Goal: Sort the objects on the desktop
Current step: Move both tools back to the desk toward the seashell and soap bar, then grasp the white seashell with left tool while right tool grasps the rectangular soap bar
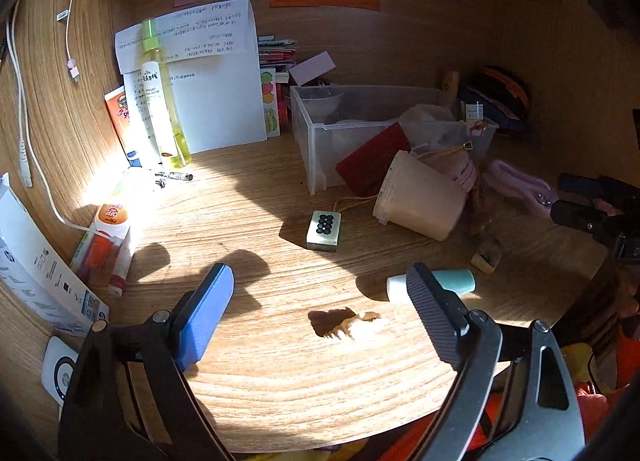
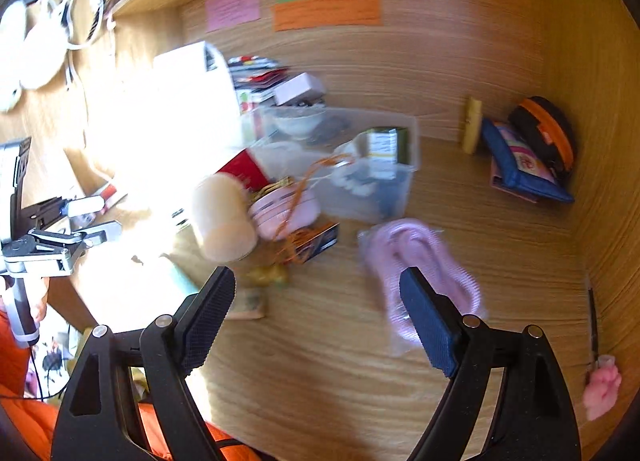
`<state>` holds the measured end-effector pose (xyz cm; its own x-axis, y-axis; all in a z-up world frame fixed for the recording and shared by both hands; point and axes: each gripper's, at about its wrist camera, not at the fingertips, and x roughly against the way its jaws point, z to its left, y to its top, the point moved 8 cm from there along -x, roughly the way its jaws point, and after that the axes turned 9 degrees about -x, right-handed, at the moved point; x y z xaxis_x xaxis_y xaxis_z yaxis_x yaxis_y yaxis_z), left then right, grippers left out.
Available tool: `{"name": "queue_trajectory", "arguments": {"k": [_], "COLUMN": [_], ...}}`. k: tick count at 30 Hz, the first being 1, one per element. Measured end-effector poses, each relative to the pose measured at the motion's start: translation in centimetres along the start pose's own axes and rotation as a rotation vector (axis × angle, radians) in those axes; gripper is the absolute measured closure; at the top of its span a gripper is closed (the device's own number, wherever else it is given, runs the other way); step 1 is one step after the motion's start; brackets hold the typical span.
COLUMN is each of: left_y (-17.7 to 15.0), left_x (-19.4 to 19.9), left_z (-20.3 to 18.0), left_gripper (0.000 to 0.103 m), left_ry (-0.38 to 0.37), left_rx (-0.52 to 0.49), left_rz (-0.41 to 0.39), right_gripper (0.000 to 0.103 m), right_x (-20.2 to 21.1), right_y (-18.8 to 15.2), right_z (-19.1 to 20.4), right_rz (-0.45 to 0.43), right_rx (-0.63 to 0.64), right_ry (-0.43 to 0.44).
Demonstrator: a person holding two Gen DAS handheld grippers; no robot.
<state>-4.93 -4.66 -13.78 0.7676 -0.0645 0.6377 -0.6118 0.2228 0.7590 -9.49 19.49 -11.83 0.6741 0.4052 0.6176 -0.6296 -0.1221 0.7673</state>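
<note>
The clear bin [image 1: 316, 133] sits at the back of the counter [image 1: 280, 373], already crowded, so a tipped cup [image 1: 420, 201] leaning at its front could roll if bumped. The left tool [image 1: 320, 301] gapes wide and empty above a hair claw [image 1: 352, 325] (small, sunlit); the right tool [image 2: 316, 301], also wide and empty, nears the pink cable [image 2: 420, 257], whose slack loops may snag.

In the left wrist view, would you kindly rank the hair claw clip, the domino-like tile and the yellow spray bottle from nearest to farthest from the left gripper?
From the left gripper:
1. Hair claw clip, on the desk between the fingers.
2. Domino-like tile, mid-desk, just beyond.
3. Yellow spray bottle, upright at the back left, against the papers.
</note>
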Motion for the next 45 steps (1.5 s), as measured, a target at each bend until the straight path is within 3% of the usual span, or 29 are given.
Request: {"name": "queue_trajectory", "arguments": {"k": [10, 12, 13, 23, 25, 36, 40, 45], "left_y": [-2.3, -2.5, -2.6, -3.7, -3.9, -3.7, -3.7, -3.6], "left_x": [-0.7, -0.9, -1.1, -2.2, -2.5, -2.4, -2.4, -2.4], "left_z": [-1.4, -1.4, -1.4, -2.1, -2.0, -1.6, -1.2, -0.8], "left_gripper": [0.013, 0.026, 0.028, 0.032, 0.034, 0.064, 0.064, 0.064], "left_ry": [0.025, 0.008, -0.001, -0.020, -0.027, -0.018, -0.022, -0.021], "left_rx": [-0.023, -0.009, -0.004, -0.003, 0.007, 0.016, 0.031, 0.066], "left_rz": [-0.011, -0.007, 0.001, 0.033, 0.039, 0.036, 0.030, 0.032], "right_gripper": [0.021, 0.022, 0.022, 0.044, 0.044, 0.053, 0.066, 0.067], "right_x": [-1.7, -1.9, -2.0, -4.1, -4.5, -5.6, -5.6, -5.5], "right_y": [-2.6, -3.0, -3.0, -4.1, -4.3, -4.2, -4.3, -4.2], "right_z": [3.6, 4.2, 4.4, 5.1, 4.7, 5.1, 5.2, 5.1], "right_rz": [0.081, 0.079, 0.071, 0.100, 0.110, 0.123, 0.117, 0.119], "right_rx": [0.046, 0.075, 0.090, 0.128, 0.119, 0.111, 0.122, 0.103], "right_ry": [0.079, 0.074, 0.066, 0.050, 0.044, 0.056, 0.057, 0.074]}}
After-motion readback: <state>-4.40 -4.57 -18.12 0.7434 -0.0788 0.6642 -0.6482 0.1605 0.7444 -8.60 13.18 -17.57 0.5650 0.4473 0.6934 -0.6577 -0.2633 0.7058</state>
